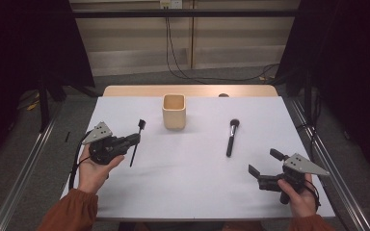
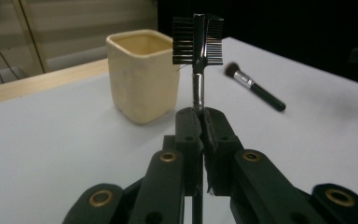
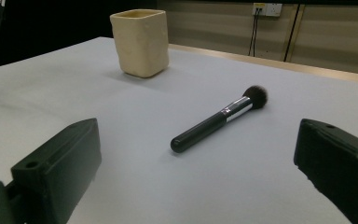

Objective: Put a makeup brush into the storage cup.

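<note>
- Our left tool is clamped tight on the thin black-handled brow comb-and-brush. In the left gripper view the jaws meet on its metal stem, and the toothed head stands above them.
- We hold this comb near the left edge of the white worktop, lifted off the surface. Its long axis runs from the near side to the far side, with the head pointing toward the far edge and the handle end hanging toward us.
- The cream square ceramic cup stands upright near the middle of the far edge. From the comb it lies farther off and to the right. We judge the coming move turns on this: carry the comb that way, then turn its axis upright over the cup's open mouth.
- The left hand is the nearer one to the cup.
- Our right tool stands wide open with nothing in it, near the right front corner.
- The black powder brush with the silver ferrule lies flat, right of the cup, between the cup and the right tool. Its bristles point to the far edge and its handle toward the open jaws.
</note>
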Demonstrator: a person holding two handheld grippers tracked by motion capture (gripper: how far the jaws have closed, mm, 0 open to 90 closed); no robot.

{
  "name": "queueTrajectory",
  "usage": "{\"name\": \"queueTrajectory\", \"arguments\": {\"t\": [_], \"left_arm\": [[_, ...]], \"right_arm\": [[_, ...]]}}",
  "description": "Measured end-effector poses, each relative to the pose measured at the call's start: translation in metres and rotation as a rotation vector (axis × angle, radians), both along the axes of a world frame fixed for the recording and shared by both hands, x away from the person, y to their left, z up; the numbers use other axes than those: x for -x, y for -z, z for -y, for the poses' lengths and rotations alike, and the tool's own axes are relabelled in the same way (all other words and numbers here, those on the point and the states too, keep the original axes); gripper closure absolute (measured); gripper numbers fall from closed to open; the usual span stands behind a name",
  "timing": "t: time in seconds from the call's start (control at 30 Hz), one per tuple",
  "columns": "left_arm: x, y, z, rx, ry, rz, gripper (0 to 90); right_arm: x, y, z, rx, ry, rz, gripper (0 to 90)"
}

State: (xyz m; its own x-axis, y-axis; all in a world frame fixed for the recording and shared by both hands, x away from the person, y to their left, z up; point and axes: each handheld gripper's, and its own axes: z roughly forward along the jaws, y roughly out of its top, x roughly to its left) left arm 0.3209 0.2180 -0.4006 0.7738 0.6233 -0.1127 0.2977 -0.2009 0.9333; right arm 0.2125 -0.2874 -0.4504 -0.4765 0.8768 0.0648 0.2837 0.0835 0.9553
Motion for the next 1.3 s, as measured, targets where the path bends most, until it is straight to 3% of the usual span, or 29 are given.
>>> {"name": "queueTrajectory", "arguments": {"t": [0.4, 0.67, 1.2, 1.3], "left_arm": [[-0.013, -0.008, 0.02, 0.033, -0.003, 0.022, 85.6], [-0.026, -0.017, 0.026, 0.088, -0.014, 0.046, 85.6], [-0.051, -0.033, 0.046, 0.137, -0.053, 0.087, 85.6], [-0.056, -0.04, 0.051, 0.163, -0.06, 0.092, 85.5]], "right_arm": [[0.0, 0.001, 0.001, -0.011, 0.009, -0.006, 0.2], [0.0, 0.001, 0.001, -0.009, 0.011, -0.007, 0.3], [-0.001, 0.002, 0.002, -0.009, 0.018, -0.013, 0.2], [-0.001, 0.002, 0.002, -0.007, 0.017, -0.016, 0.2]]}}
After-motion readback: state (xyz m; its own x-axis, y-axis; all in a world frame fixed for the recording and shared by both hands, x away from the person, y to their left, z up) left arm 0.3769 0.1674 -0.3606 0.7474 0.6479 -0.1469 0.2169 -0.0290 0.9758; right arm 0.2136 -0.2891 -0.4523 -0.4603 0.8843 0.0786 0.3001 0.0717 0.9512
